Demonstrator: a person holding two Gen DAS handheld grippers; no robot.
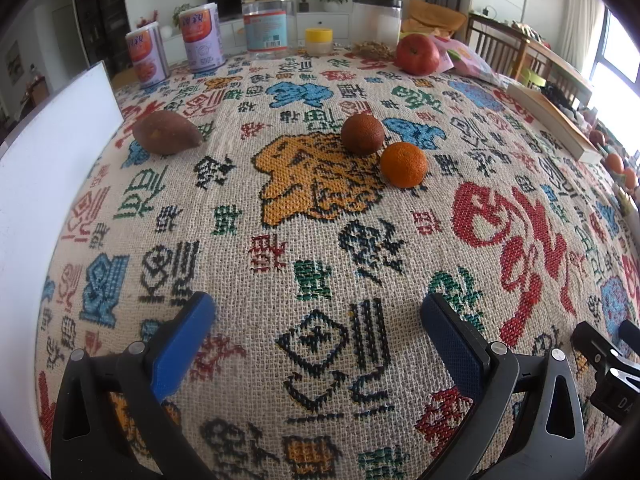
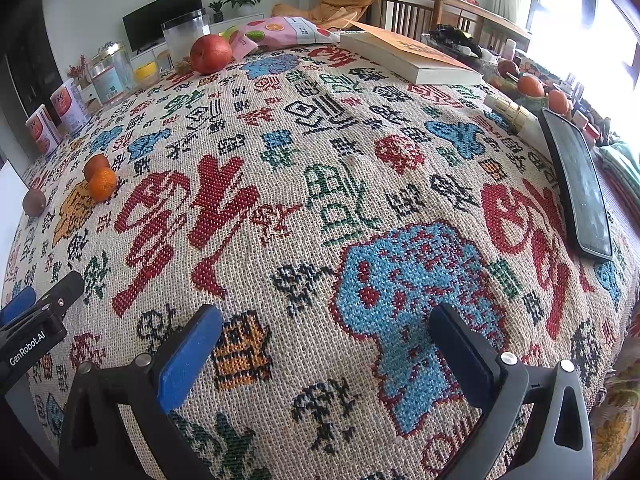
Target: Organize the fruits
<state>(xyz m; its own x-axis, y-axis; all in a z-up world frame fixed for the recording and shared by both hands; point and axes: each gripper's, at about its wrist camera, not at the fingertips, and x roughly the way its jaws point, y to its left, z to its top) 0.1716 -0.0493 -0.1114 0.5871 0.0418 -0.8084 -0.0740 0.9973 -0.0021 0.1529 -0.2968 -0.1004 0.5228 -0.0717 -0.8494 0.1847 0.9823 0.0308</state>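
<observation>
So the fruit's spread over the woven tablecloth (image 1: pixel 320 240): a bright orange mandarin (image 1: pixel 403 165) sits just beside a darker brownish mandarin (image 1: pixel 362 134), looks like they're touching or close to it, both roughly round so no real long axis there. Off to their left, well apart, is a sweet potato (image 1: pixel 166 133) lying on its side, long axis running left-right in the left wrist view with the pointy end aimed right toward the mandarins. A red apple (image 1: pixel 417 54) sits way back near the far edge, next to a pink snack bag (image 2: pixel 280 32). Left gripper (image 1: pixel 318 320) hovers low over the cloth, fingers spread wide with nothing between them, fruit ahead of it. Right gripper (image 2: pixel 326 332) is spread wide too, empty, over a blue pattern patch. Behind the fruit are two cans (image 1: pixel 176 46), a clear jar (image 1: pixel 267 20) and a small yellow-lidded tub (image 1: pixel 318 40). A book (image 2: pixel 408 58) and a phone (image 2: pixel 580 188) lie on the right side, white board (image 1: pixel 48 184) on the left.
</observation>
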